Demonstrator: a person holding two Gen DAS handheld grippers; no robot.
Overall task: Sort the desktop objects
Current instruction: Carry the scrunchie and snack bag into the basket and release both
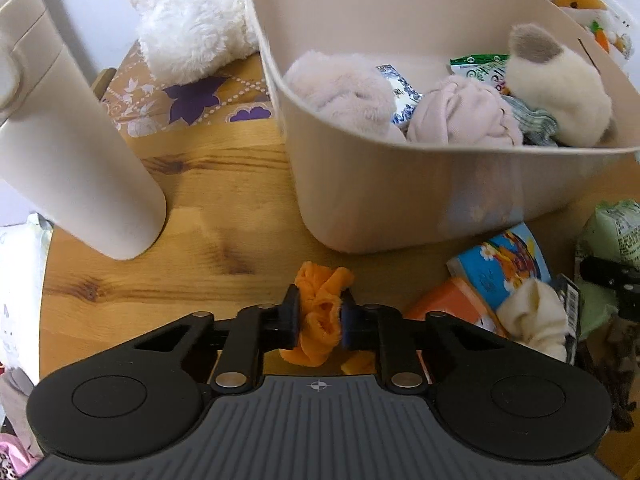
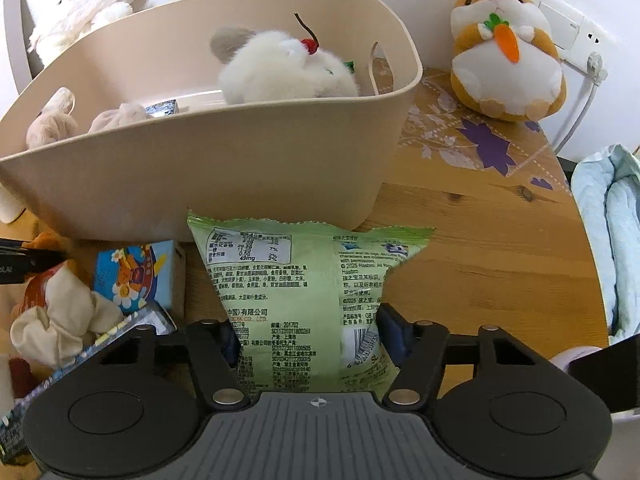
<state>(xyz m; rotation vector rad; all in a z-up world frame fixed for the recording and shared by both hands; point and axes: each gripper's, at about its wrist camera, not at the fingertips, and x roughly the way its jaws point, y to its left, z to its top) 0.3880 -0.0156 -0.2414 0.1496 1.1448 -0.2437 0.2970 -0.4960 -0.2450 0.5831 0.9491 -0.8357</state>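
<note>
My left gripper [image 1: 319,312] is shut on an orange scrunchie [image 1: 322,322], held just above the wooden table in front of the beige bin [image 1: 400,196]. The bin holds pink fluffy items [image 1: 340,88], snack packets and a white plush [image 1: 560,88]. My right gripper [image 2: 310,340] has its fingers on both sides of a green snack bag [image 2: 296,288] that lies on the table against the bin [image 2: 200,168]. The fingers press the bag's edges. The right gripper's finger also shows at the right edge of the left wrist view [image 1: 612,276].
A cream bottle [image 1: 72,160] stands left of the bin. A blue box [image 2: 136,276], a cream scrunchie [image 2: 60,320] and an orange packet [image 1: 452,304] lie between the grippers. A hamster plush [image 2: 506,48] sits at the back right and a white plush [image 1: 192,12] at the back left.
</note>
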